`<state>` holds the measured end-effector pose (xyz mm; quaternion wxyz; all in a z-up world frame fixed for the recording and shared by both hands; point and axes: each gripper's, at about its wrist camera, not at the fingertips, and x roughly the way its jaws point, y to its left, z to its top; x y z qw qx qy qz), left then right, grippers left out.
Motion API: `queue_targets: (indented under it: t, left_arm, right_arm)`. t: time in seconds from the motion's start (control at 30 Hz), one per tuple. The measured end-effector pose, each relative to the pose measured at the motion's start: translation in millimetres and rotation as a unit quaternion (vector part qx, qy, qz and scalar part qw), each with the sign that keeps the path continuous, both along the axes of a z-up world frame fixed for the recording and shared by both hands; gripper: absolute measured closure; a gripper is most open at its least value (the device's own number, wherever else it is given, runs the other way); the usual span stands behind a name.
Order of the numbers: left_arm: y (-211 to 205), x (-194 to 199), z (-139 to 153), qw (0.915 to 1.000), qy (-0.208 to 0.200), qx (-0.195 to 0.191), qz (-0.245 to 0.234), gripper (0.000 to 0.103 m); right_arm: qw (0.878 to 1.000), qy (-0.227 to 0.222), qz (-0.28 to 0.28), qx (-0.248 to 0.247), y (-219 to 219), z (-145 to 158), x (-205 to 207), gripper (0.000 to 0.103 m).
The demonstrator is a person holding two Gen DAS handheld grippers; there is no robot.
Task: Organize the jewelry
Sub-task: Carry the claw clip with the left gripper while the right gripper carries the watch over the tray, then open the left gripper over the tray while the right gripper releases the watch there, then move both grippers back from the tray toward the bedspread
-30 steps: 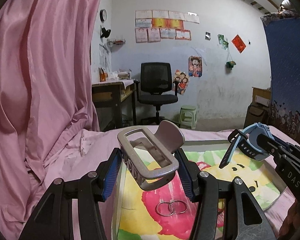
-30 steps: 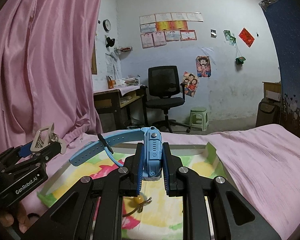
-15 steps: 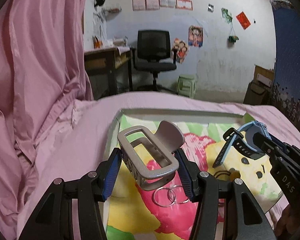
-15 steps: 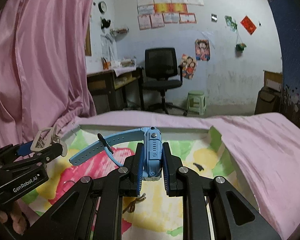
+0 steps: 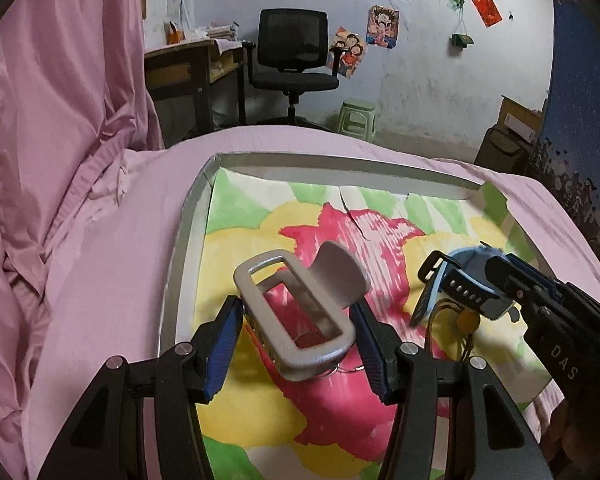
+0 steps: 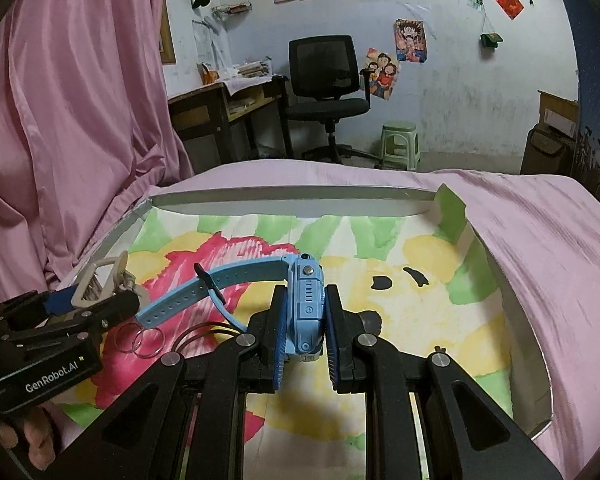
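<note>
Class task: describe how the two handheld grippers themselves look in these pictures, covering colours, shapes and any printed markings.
Both grippers are black with angular frames that have triangular cut-outs and silver round bolts. Each finger ends in a ribbed blue pad. The left gripper carries white "GenRobot.AI" lettering on its side. The right gripper shows the letters "DAS" on its body. No cables or sleeves are visible.
</note>
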<state>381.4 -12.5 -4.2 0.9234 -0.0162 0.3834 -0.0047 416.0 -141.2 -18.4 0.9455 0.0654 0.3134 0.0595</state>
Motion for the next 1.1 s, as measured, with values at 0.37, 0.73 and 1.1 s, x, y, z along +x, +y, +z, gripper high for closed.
queue_targets:
  t: [0.37,0.73,1.1]
  left_arm:
    - [3,-24,17,0.9988,-0.048,-0.006,-0.002,0.033]
    - [12,-74,44,0.9884,-0.15,-0.017,0.021,0.012]
    - [17,-136,59,0.9724,-0.231,-0.019,0.023,0.001]
  right_arm:
    - [1.0,-0.009,0.011,0.005,1,6,-8,0.073]
    - [0.995,-0.098,-0.003,0.019,-12,35,-57,0.046]
    - [0.987,-0.161,-0.012,0.02,-20,53,-110,0.015]
